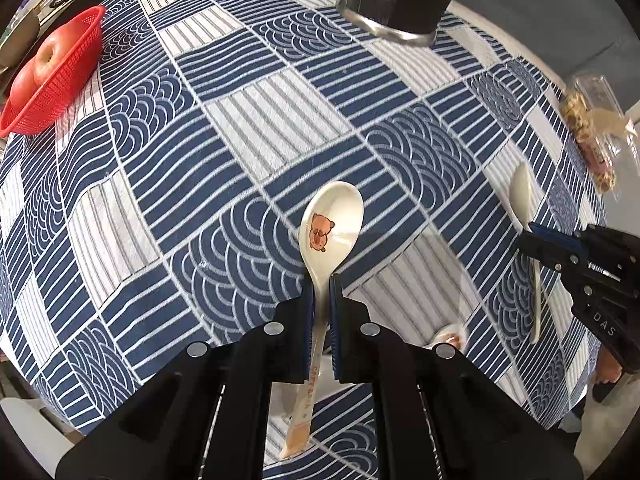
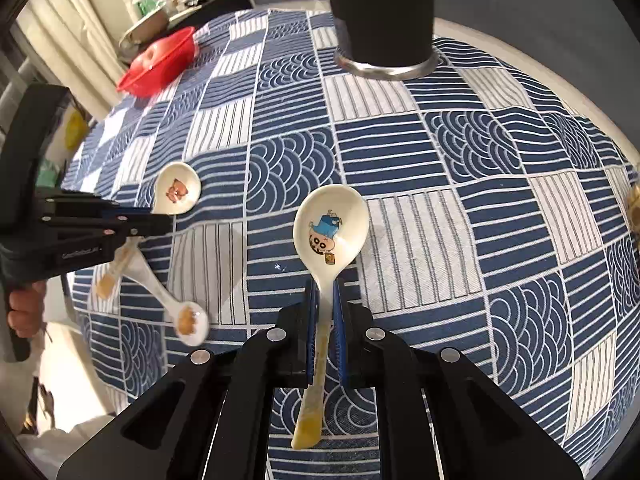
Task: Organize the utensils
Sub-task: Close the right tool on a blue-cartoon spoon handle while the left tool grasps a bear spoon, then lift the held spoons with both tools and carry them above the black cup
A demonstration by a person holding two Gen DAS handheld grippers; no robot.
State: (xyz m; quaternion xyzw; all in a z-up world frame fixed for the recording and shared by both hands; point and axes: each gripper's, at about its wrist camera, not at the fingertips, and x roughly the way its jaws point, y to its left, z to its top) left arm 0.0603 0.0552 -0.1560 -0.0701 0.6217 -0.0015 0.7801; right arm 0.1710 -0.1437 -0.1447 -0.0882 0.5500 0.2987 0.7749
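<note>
Both grippers, left [image 1: 322,280] and right [image 2: 326,284], clamp spoons.

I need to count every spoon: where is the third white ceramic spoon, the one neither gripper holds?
In the right wrist view the loose white ceramic spoon lies on the blue patterned tablecloth at lower left, beneath the left gripper, bowl towards the near table edge.

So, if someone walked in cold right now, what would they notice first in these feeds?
Probably the twin grasps: the left gripper is shut on a bear-print spoon, and the right gripper on a cartoon-boy spoon, both above the blue patterned tablecloth. Next, the tall dark utensil holder at the far edge, and the red basket with an apple far left.
</note>
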